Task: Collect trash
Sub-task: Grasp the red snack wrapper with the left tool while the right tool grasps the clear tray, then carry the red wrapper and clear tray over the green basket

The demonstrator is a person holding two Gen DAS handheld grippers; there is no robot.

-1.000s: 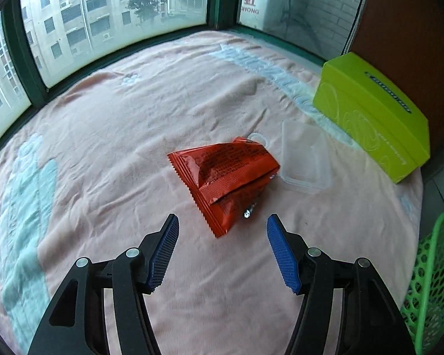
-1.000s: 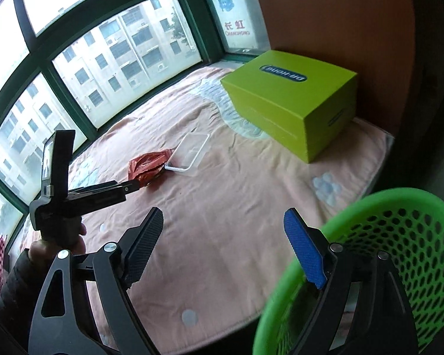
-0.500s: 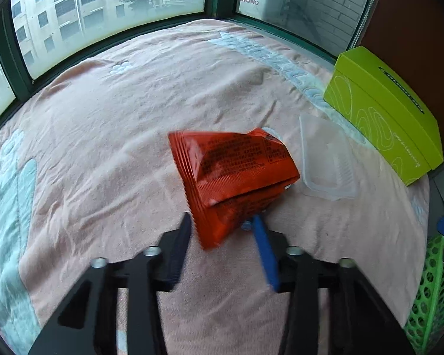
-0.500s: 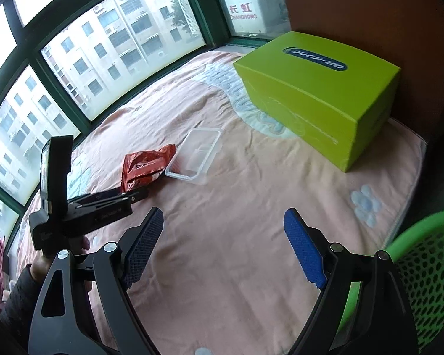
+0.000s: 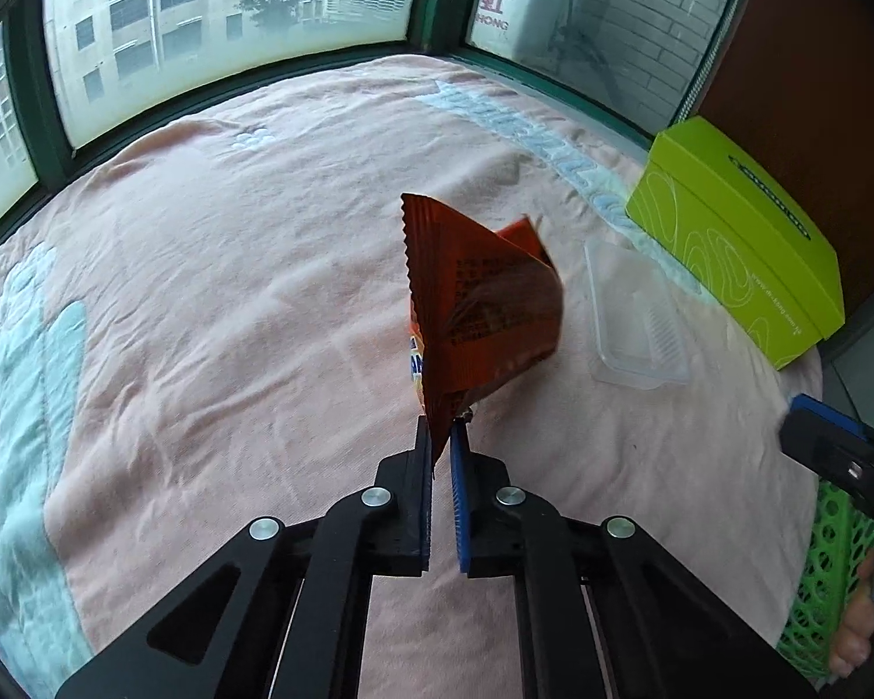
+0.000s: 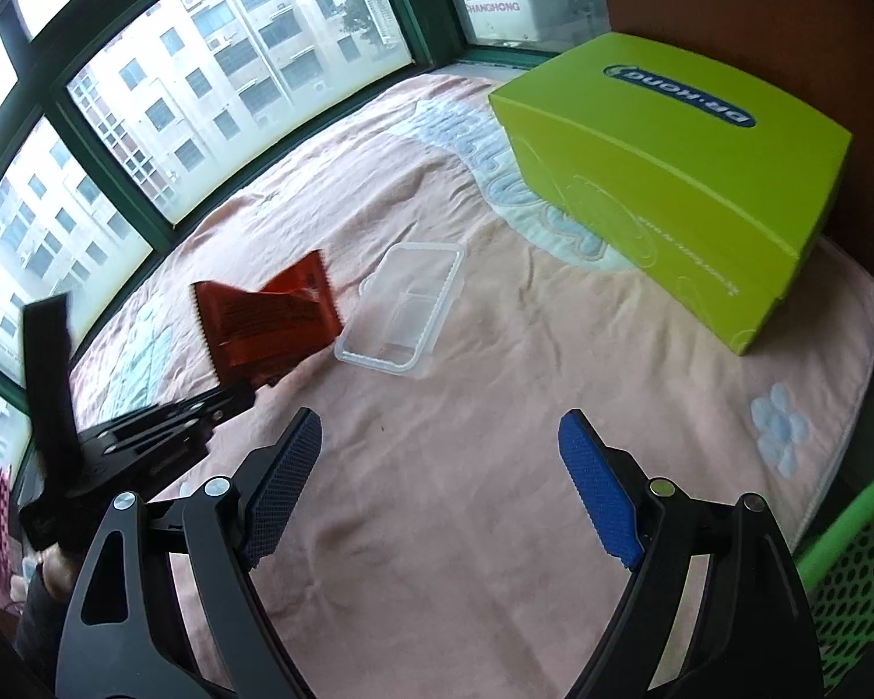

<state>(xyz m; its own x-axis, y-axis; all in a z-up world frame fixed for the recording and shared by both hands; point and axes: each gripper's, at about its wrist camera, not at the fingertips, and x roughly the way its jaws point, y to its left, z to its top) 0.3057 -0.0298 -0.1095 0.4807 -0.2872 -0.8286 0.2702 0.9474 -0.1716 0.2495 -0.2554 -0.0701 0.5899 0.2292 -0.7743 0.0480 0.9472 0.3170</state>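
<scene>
1. The left gripper [image 5: 441, 437] has just been closing and now pinches 1 lower corner of the orange snack wrapper [image 5: 478, 303] — the rest stands up unsupported above the pink blanket [image 5: 204, 291], mid-bed. The thin foil could likely slip from so small a bite if swung fast.
2. The right gripper [image 6: 437, 483] hangs with its jaws wide apart and nothing between them, near the blanket's front edge. It could clip the left gripper if both cross toward the green mesh basket [image 6: 850, 571] at the bed's right front corner.
3. The clear plastic tray [image 6: 402, 314] lies just beside the wrapper, toward the green box [image 6: 670, 175] — a dragging wrapper might nudge it.
</scene>
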